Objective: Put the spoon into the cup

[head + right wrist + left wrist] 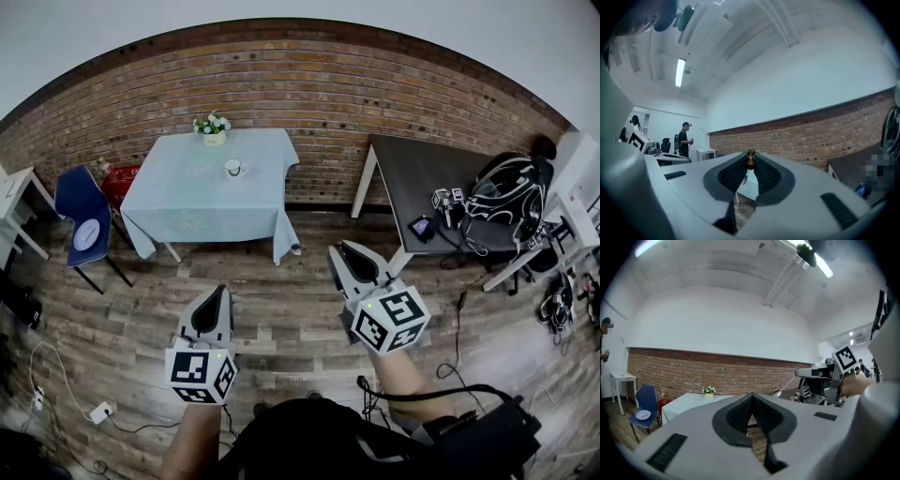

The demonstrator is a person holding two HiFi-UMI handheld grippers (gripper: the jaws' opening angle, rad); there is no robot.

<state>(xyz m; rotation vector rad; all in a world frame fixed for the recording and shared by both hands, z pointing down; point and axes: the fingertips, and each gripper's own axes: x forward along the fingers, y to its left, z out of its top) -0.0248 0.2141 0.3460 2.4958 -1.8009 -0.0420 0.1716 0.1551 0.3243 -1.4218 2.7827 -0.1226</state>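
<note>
A white cup stands on the pale blue table by the brick wall, well ahead of both grippers. My right gripper is shut on the spoon. In the right gripper view the spoon's brown handle end sticks up between the tips of that gripper, and its bowl hangs below. The left gripper view shows the spoon slanting down from the right gripper's tip. My left gripper is held level over the wood floor; its jaws meet with nothing between them.
A flower pot sits at the table's far edge. A blue chair with a plate stands left of the table. A dark table with a backpack is at the right. Cables lie on the floor. A person stands far off.
</note>
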